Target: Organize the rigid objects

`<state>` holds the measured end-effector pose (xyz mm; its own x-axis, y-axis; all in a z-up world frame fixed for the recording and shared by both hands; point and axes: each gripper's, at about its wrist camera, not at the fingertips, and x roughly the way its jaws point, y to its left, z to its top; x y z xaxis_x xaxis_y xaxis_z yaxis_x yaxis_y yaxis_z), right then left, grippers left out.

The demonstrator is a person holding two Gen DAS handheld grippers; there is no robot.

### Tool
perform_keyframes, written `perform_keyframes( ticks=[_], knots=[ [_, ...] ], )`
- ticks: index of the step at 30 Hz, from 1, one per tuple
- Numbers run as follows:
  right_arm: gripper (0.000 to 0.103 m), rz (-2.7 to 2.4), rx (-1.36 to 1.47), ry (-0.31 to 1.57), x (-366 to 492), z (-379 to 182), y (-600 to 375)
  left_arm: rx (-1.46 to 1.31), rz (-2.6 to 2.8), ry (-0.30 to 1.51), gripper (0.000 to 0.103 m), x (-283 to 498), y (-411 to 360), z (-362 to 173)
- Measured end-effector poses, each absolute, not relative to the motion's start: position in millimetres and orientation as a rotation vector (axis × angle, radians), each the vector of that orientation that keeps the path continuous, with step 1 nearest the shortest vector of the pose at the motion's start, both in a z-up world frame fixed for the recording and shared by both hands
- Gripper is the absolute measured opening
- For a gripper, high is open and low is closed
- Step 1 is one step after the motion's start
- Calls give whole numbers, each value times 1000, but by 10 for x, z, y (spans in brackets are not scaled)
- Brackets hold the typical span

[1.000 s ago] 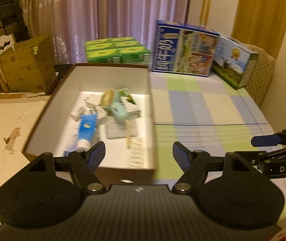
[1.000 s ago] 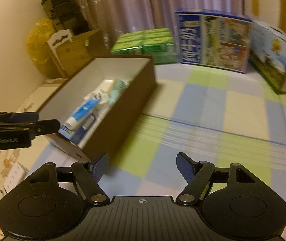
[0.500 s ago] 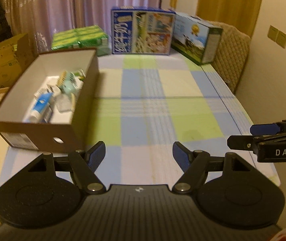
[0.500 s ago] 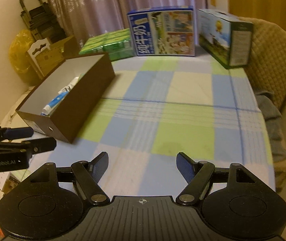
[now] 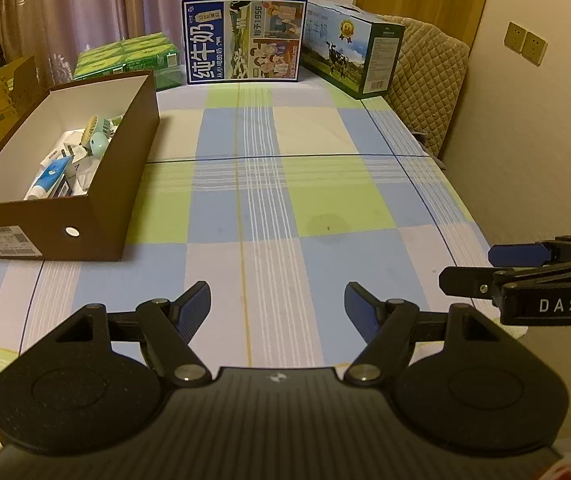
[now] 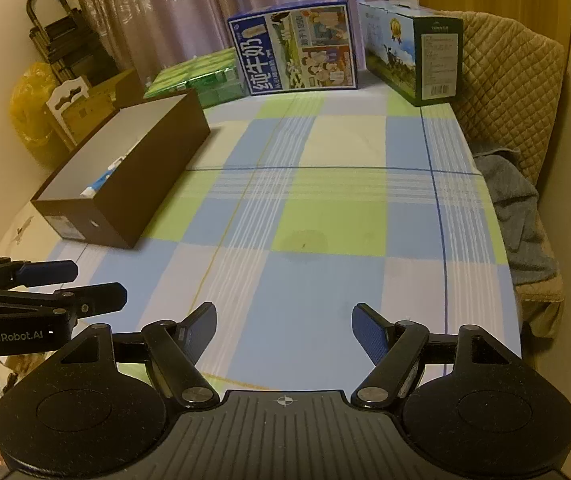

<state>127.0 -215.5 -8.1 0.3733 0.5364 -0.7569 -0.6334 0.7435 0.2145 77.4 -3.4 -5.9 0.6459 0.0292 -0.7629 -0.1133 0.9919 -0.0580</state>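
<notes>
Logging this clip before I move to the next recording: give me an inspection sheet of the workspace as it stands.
Surface: checked blue, green and white tablecloth, with a faint round stain on a green square.
Job's things: brown cardboard box with white inside at the table's left, holding a blue and white tube, a pale green handheld fan and small white items.
Clutter: blue milk carton case, green-sided milk case, green shrink-wrapped pack along the far edge.
Grippers: left gripper and right gripper both open, empty, above the near edge.
Cables: nothing seen.
Surroundings: pink curtains, quilted beige chair.

Black left gripper (image 5: 277,300), blue pads (image 5: 359,310), ribbed body
</notes>
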Motion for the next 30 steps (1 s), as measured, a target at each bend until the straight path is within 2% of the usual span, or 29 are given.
perform_keyframes(
  ticks=[30],
  knots=[
    [72, 764, -120, 919, 1050, -77, -2130, -118, 98, 858, 71, 526, -38, -10]
  ],
)
